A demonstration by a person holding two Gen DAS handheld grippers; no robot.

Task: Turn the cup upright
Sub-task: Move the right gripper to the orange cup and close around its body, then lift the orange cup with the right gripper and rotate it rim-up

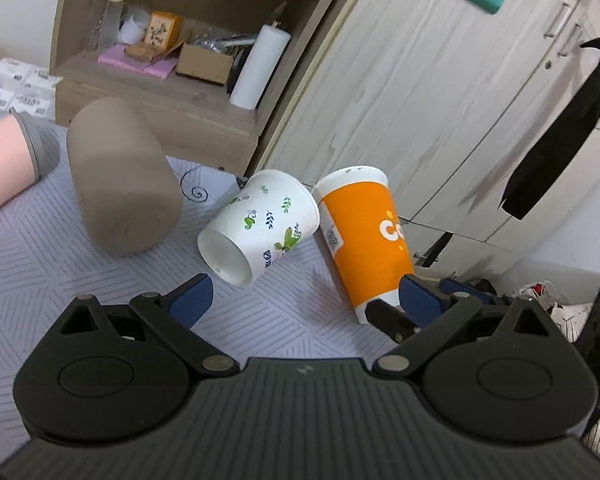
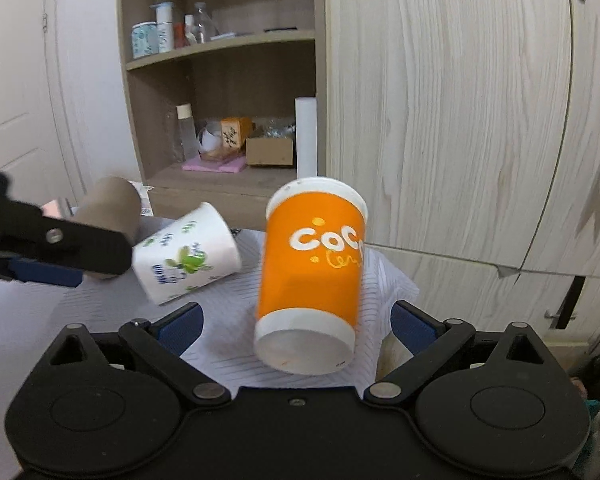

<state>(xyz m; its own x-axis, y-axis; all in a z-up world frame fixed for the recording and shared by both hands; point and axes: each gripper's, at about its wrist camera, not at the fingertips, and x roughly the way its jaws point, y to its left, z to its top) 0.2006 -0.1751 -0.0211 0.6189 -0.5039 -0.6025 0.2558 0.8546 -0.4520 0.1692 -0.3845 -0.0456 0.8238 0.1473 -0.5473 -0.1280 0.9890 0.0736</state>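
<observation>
An orange paper cup (image 1: 362, 240) with white lettering stands tilted on the patterned tablecloth, its base toward me; in the right wrist view it (image 2: 314, 276) sits between the wide-open jaws of my right gripper (image 2: 296, 322), untouched. A white cup with a leaf print (image 1: 260, 226) lies on its side, base toward me, and shows in the right wrist view (image 2: 186, 254) too. A brown cup (image 1: 120, 176) lies on its side at the left. My left gripper (image 1: 304, 300) is open and empty, just short of the white cup. The right gripper's finger (image 1: 392, 318) shows at the orange cup's base.
The pale striped tablecloth (image 1: 40, 272) covers the table. A wooden shelf unit (image 1: 172, 92) with bottles, boxes and a white roll stands behind. Wooden wardrobe doors (image 1: 440, 100) fill the right. The table's right edge (image 2: 404, 292) drops off beside the orange cup.
</observation>
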